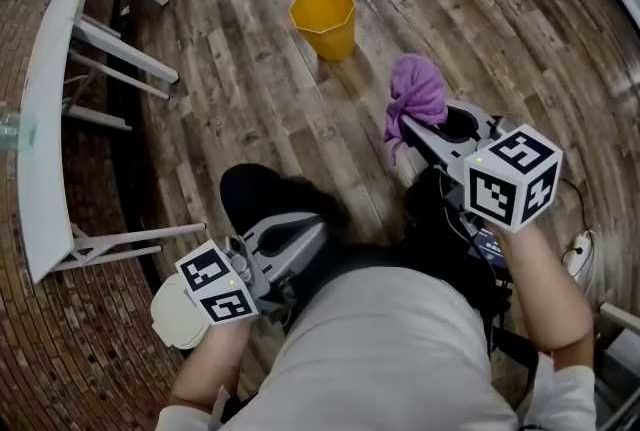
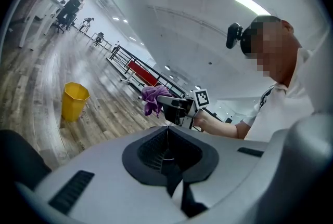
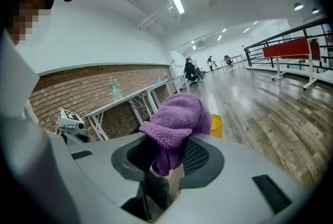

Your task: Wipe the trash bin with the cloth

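Mostly hidden behind the purple cloth (image 3: 174, 124) clamped in the right gripper (image 3: 165, 163), the yellow trash bin (image 3: 216, 125) shows one edge (left gripper (image 2: 167, 145) closed, empty).

Nothing readable here: no words, brands or numbers I can make out. Just black-and-white square patterns on the left marker cube (image 1: 220, 281) and right marker cube (image 1: 512, 177).

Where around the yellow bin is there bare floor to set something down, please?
Bare wood floor lies between the yellow bin and the white table, and to the bin's right. It is crowded near the purple cloth.
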Demonstrator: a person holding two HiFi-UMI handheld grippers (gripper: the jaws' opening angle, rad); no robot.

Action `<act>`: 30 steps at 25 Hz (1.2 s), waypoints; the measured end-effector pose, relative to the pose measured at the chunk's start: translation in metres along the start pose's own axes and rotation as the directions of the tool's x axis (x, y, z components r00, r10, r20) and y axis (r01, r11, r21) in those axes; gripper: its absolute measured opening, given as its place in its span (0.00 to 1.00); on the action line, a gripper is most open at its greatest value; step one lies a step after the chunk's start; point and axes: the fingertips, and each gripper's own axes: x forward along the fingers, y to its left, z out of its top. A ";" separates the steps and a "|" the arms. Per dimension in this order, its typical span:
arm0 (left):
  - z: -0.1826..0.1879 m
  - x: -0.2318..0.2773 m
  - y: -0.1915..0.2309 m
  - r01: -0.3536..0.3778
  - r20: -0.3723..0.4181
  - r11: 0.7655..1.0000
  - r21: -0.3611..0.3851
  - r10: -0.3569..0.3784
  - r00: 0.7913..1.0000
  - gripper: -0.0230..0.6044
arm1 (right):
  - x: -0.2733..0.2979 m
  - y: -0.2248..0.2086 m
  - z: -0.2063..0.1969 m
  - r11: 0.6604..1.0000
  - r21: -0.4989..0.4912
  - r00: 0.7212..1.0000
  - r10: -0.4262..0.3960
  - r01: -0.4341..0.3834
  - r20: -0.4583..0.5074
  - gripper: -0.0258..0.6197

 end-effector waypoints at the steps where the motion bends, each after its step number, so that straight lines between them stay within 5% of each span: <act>1: 0.000 0.000 -0.001 0.000 -0.001 1.000 -0.001 0.000 1.000 0.05 | -0.001 0.000 -0.001 1.000 0.005 1.000 0.000 0.000 -0.003 0.22; 14: 0.007 0.003 0.012 -0.042 0.016 0.999 0.032 0.042 0.999 0.05 | -0.001 0.004 -0.004 0.995 -0.097 1.000 0.006 -0.009 -0.021 0.22; 20: 0.018 0.001 0.012 -0.055 0.055 0.998 0.037 0.053 0.997 0.05 | 0.002 0.011 -0.003 0.999 -0.032 0.999 0.040 -0.041 -0.018 0.22; 30: 0.049 -0.006 0.062 -0.183 0.141 0.983 0.005 0.181 0.973 0.05 | 0.018 -0.005 -0.003 0.999 -0.038 0.999 0.019 -0.021 -0.038 0.22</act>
